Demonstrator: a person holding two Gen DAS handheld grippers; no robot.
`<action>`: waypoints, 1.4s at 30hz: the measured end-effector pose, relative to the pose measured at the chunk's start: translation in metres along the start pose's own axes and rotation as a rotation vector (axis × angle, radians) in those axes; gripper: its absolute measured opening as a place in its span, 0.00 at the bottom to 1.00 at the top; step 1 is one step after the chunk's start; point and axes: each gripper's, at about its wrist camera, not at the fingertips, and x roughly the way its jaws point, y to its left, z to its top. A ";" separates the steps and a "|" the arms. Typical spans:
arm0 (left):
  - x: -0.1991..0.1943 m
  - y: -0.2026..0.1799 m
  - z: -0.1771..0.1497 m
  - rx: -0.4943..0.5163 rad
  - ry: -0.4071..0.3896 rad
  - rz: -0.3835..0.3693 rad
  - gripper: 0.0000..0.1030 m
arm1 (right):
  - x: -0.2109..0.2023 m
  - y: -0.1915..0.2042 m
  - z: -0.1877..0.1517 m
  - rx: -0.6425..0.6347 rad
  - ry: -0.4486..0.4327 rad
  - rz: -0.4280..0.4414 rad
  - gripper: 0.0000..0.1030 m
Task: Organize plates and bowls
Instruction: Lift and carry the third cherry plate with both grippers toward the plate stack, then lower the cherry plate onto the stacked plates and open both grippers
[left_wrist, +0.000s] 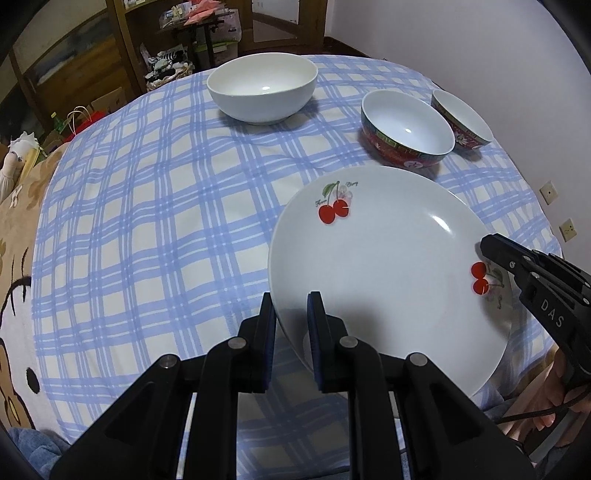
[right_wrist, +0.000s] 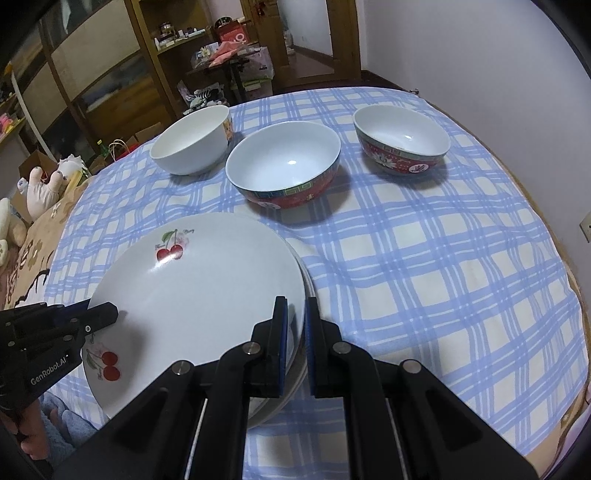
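A white plate with red cherries (left_wrist: 369, 266) (right_wrist: 207, 288) is held at two opposite rims over the blue checked cloth (left_wrist: 147, 221). My left gripper (left_wrist: 291, 299) is shut on its left rim, and shows in the right wrist view as a black tip (right_wrist: 110, 312). My right gripper (right_wrist: 295, 301) is shut on the right rim, also seen as a black tip (left_wrist: 487, 243). The rim of another plate (right_wrist: 306, 284) peeks out just beneath the held one. Behind stand a plain white bowl (left_wrist: 262, 86) (right_wrist: 192, 140) and two red-patterned bowls (right_wrist: 284, 166) (right_wrist: 402, 140).
The cloth (right_wrist: 443, 277) covers a round table. A beige cartoon blanket (left_wrist: 14, 258) and soft toys (right_wrist: 40, 188) lie off the left edge. Wooden cabinets (right_wrist: 110, 74) stand behind, a pale wall (right_wrist: 480, 55) to the right.
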 end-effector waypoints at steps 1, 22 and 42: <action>0.001 0.000 0.000 0.001 0.003 0.001 0.16 | 0.001 0.001 -0.001 -0.003 0.003 -0.003 0.10; 0.009 0.000 -0.002 0.014 0.034 0.010 0.16 | 0.009 -0.001 -0.003 -0.003 0.027 -0.013 0.10; 0.018 -0.001 -0.004 0.023 0.065 0.018 0.17 | 0.012 0.003 -0.003 -0.028 0.033 -0.047 0.10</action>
